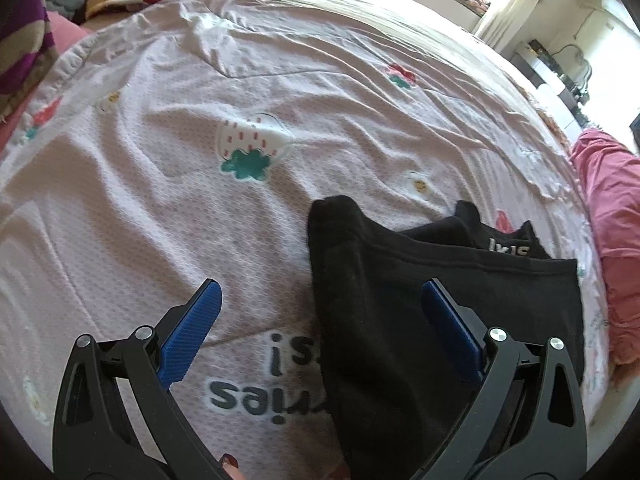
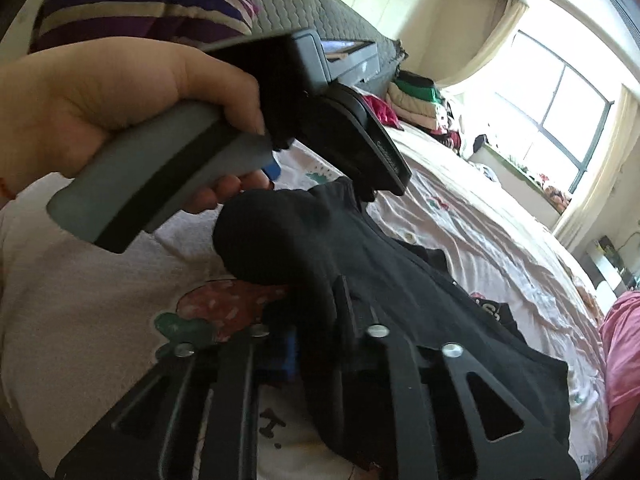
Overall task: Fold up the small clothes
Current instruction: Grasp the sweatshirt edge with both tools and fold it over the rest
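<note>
A: What's the step here, as you read it?

B: A fold of the black garment (image 1: 420,280) lying on the bed (image 1: 360,40), on top of a pink strawberry-print sheet (image 1: 160,140). The right gripper (image 2: 320,320) has a bunched black edge of it; the left gripper (image 1: 320,308) is just over the garment's near-left edge.

A: How would you do it well?

B: I'd have the left one take the matching corner before anything is carried, so both sides travel together and the hem lands square. Pinch only the black cloth, not the sheet under it. Keep the lift low; that fabric looks soft and will sag and twist if pulled from one side.

A: And the jaws?

B: On the left they stand wide apart, blue pads (image 1: 192,332) either side of the garment's edge, pressing on nothing that I can see. On the right they're drawn together, and black cloth rises in a lump straight out of them, so I judge them clamped on the garment.

A: Anything else close by?

B: The person's left hand (image 2: 100,100), holding its gripper's grey handle, just above the bunched cloth.
</note>
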`<state>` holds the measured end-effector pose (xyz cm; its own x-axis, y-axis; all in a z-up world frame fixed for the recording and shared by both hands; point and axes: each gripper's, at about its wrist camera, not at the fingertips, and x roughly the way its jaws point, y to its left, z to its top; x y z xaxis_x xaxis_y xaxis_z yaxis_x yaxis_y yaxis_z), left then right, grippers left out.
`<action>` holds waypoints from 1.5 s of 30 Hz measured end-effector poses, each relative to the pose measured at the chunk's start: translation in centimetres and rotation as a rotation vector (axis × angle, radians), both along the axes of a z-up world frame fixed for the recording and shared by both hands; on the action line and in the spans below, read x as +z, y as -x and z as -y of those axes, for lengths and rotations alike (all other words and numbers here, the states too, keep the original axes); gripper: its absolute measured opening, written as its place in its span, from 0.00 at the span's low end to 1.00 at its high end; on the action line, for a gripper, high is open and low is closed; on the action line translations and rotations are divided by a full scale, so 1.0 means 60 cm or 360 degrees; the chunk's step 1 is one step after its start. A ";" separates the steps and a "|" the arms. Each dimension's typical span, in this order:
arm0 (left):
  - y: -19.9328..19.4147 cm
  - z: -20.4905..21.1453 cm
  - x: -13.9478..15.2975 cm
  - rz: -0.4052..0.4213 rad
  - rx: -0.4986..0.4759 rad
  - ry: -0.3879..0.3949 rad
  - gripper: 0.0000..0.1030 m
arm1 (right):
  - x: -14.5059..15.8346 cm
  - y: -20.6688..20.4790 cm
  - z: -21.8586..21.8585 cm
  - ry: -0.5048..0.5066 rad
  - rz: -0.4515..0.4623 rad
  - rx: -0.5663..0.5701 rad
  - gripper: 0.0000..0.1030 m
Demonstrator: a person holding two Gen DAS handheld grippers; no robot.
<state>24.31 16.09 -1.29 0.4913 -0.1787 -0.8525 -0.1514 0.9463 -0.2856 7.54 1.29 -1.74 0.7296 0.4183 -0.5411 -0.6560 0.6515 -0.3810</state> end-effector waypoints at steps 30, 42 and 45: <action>0.038 0.137 0.083 0.0221 -0.0171 0.0235 0.27 | 0.067 0.029 0.132 -0.0238 0.0099 -0.0261 0.06; 0.036 0.275 0.174 0.0283 -0.0326 0.0026 0.26 | 0.102 0.031 0.246 -0.0602 -0.0037 -0.0519 0.06; 0.031 0.307 0.182 0.0274 -0.0359 -0.0023 0.26 | 0.101 0.024 0.275 -0.0697 -0.0105 -0.0576 0.06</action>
